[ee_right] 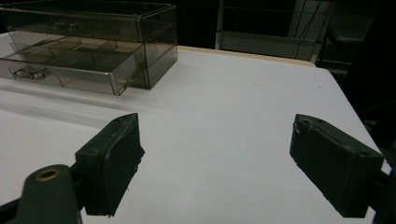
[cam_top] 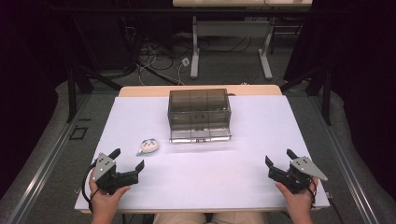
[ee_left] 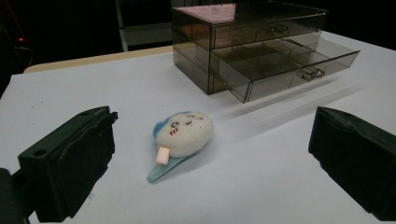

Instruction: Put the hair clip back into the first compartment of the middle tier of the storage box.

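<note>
A small white and blue plush toy (cam_top: pixel 148 146) lies on the white table, left of centre; in the left gripper view the plush toy (ee_left: pixel 182 137) rests a short way ahead, between the jaws' line of sight. My left gripper (cam_top: pixel 127 159) (ee_left: pixel 210 158) is open near the table's front left, just behind the toy, not touching it. At the back centre stands a smoky clear drawer box (cam_top: pixel 199 114) (ee_left: pixel 252 51) (ee_right: pixel 88 44) with its bottom drawer pulled out and showing empty compartments. My right gripper (cam_top: pixel 280 158) (ee_right: pixel 215 158) is open at the front right, nothing between its jaws.
The white table top (cam_top: pixel 243 154) ends at a wooden strip behind the box. Beyond it are the floor with loose cables (cam_top: pixel 154 56), another table's legs (cam_top: pixel 195 51) and dark frames on both sides.
</note>
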The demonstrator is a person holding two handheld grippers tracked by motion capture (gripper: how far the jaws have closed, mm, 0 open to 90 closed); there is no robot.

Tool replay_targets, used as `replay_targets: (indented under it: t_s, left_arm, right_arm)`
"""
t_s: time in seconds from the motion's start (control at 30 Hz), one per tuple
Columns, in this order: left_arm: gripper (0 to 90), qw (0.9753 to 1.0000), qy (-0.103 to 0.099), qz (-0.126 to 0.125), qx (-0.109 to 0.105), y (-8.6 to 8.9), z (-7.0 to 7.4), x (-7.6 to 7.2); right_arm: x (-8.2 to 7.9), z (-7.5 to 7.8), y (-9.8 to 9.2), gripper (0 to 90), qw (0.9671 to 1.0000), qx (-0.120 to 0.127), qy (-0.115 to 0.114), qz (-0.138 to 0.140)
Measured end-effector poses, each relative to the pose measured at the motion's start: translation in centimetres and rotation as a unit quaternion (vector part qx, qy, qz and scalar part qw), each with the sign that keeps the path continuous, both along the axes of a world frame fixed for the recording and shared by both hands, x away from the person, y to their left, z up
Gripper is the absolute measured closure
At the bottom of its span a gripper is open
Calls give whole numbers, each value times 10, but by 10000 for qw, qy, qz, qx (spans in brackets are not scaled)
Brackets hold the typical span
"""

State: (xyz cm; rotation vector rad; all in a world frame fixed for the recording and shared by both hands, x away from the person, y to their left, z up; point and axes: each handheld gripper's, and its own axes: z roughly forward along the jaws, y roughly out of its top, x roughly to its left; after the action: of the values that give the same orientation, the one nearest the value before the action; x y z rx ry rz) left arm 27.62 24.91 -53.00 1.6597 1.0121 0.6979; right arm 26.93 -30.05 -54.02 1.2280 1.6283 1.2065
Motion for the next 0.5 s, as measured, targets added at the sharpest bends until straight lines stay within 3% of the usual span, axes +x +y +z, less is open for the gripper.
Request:
replay_targets:
  t_s: [0.5]
  left_arm:
    - [4,9997,203,-74,-61,-5,-2,5]
  right_arm:
    - [-3,-3,-1,155,9999,15,96,-100]
